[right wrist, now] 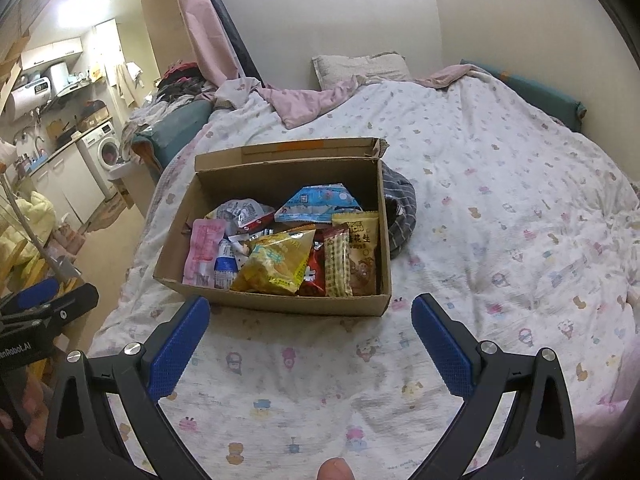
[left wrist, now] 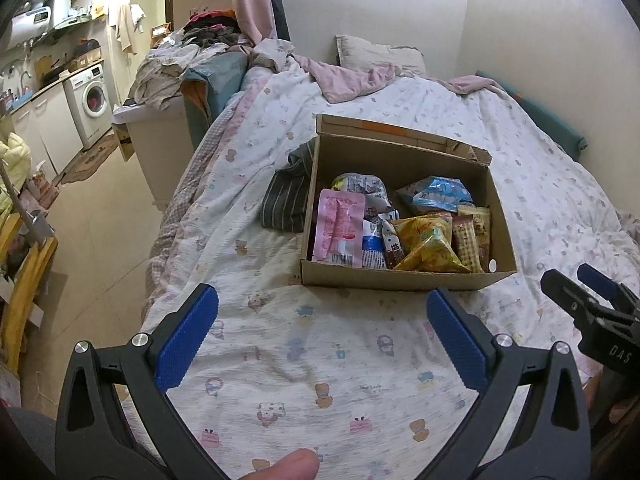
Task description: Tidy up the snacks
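An open cardboard box sits on the bed, filled with several snack packets: a pink pouch, a yellow bag, a light blue packet and a peanut packet. My left gripper is open just short of the box's near wall, nothing between its fingers. My right gripper is open too, also short of the box. The right gripper shows at the left wrist view's right edge, and the left gripper at the right wrist view's left edge.
A dark striped cloth lies against the box's far side. The patterned quilt covers the bed, pillow at its head. Left of the bed are bare floor, a washing machine and clothes piles.
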Motion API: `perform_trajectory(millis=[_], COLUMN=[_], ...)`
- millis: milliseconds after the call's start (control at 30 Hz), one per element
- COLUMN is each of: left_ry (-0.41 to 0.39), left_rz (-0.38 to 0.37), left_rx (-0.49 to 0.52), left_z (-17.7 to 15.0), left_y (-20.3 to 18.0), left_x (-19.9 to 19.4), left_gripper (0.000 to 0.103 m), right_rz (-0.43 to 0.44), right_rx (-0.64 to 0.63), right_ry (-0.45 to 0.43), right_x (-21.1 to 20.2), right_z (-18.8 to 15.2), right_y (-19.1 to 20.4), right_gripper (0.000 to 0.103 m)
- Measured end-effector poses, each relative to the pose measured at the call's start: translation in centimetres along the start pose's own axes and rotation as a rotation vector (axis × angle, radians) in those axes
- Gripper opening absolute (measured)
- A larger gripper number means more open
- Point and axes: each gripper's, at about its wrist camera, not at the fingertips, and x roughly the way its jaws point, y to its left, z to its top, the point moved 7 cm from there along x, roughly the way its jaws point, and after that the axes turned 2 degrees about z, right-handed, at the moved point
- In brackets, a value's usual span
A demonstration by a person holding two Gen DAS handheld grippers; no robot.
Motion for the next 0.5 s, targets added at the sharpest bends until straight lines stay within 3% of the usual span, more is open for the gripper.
perform_trajectory(millis=[500], left_ry=[0.008], left_rz=[-0.002], left_rx=[-0.004], left_z=[0.06], left_y=[-0.19], left_x=[0.16], left_gripper=[0.103], right_rz=[0.001], right_rx=[0.007], right_ry=[-0.006], right_x=[-0.12], right_z=[0.17], right_y=[-0.11], right_gripper=[0.103])
